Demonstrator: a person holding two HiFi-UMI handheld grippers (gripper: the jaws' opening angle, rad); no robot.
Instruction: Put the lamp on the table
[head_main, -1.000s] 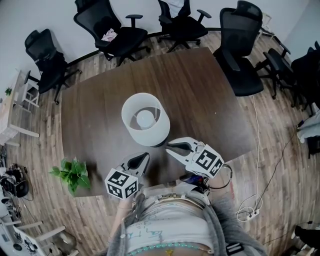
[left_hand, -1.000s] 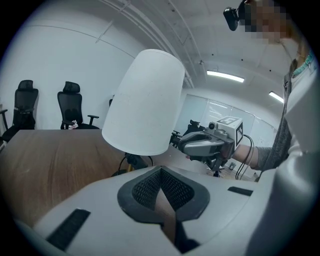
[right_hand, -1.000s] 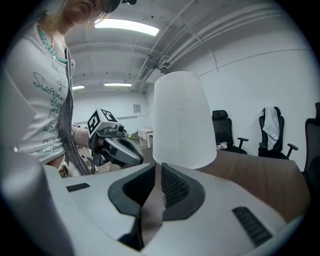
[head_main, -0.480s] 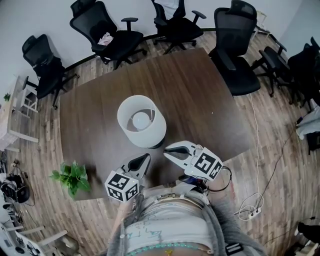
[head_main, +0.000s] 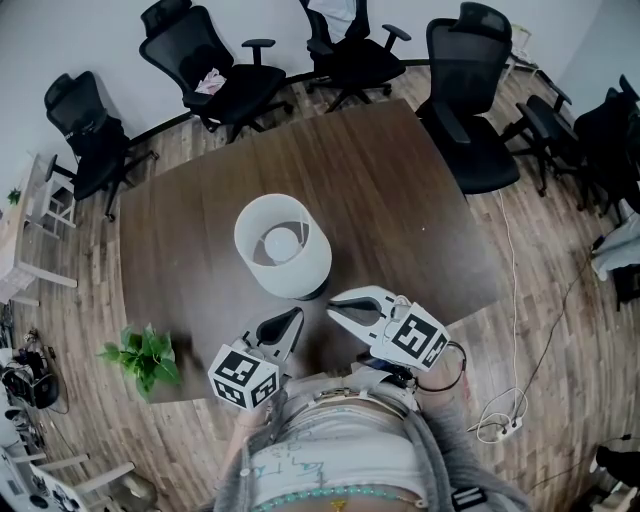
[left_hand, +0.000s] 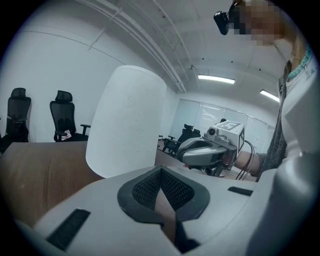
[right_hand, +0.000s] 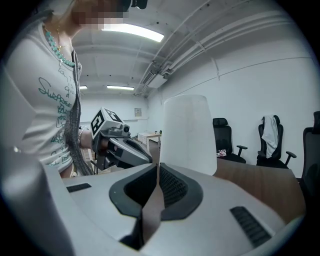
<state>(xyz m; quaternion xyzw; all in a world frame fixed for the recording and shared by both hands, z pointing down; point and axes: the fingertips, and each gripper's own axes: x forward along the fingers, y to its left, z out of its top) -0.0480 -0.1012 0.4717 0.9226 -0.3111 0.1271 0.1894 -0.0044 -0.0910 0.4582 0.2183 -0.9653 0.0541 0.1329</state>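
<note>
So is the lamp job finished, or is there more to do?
It looks done: the lamp stands upright on the table. Nothing is in hand; the left gripper and right gripper are both shut, empty and clear of the lamp. Nothing seems left to do.

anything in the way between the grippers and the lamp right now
Nothing visible. The lamp stands upright on the table, and only bare tabletop lies between it and the left gripper and right gripper, both with jaws together and empty. The potted plant sits by the table's near left corner, off to the side.
</note>
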